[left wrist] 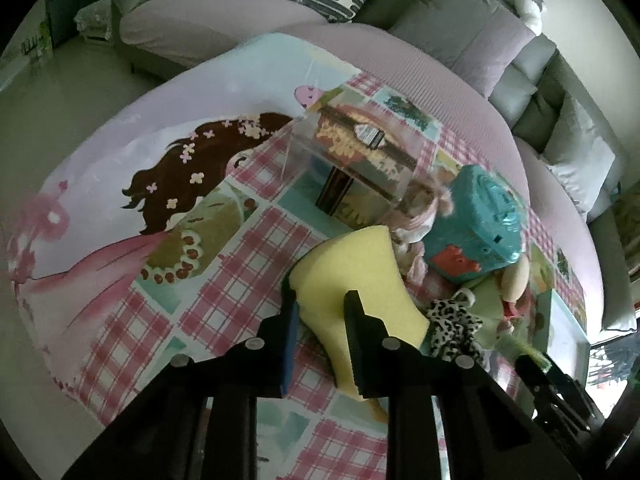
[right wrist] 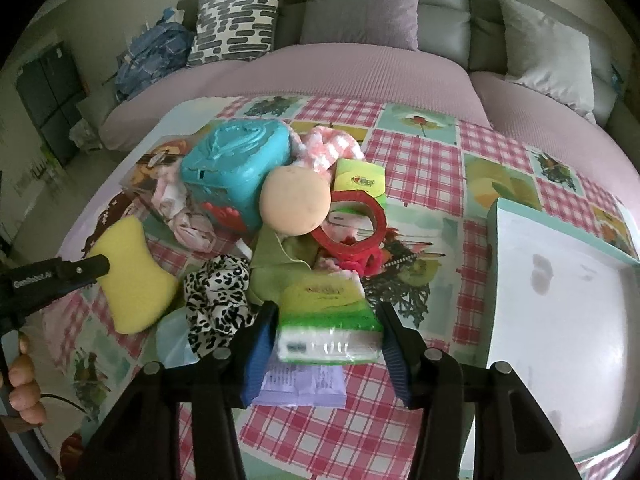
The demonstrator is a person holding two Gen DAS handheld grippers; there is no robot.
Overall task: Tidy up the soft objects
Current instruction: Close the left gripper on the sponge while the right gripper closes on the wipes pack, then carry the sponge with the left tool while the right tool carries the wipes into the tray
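Tongs first: your left gripper (left wrist: pixel 320 320) has closed in on the yellow sponge (left wrist: pixel 352 280), low in the middle of the left view. Both black fingers (left wrist: pixel 356 344) press its sides. The sponge's long side runs from the bottom of that frame up toward the clear box (left wrist: pixel 352 160) above it.

Your right gripper (right wrist: pixel 324 344) holds a green tissue pack (right wrist: pixel 328 320) between its blue pads (right wrist: pixel 256 356), low in the middle of the right view. The pack lies crosswise, left to right. A purple packet (right wrist: pixel 304 388) sits under it.

Just right of the sponge lies a leopard scrunchie (left wrist: pixel 456 320). Above that you have one teal toy box (right wrist: pixel 236 168), one round peach ball (right wrist: pixel 296 200), one red ring (right wrist: pixel 352 224) and a second green pack (right wrist: pixel 360 180), all piled close together. One white tray (right wrist: pixel 560 300) sits at the right edge. Everything rests on the checked cloth (right wrist: pixel 420 160).
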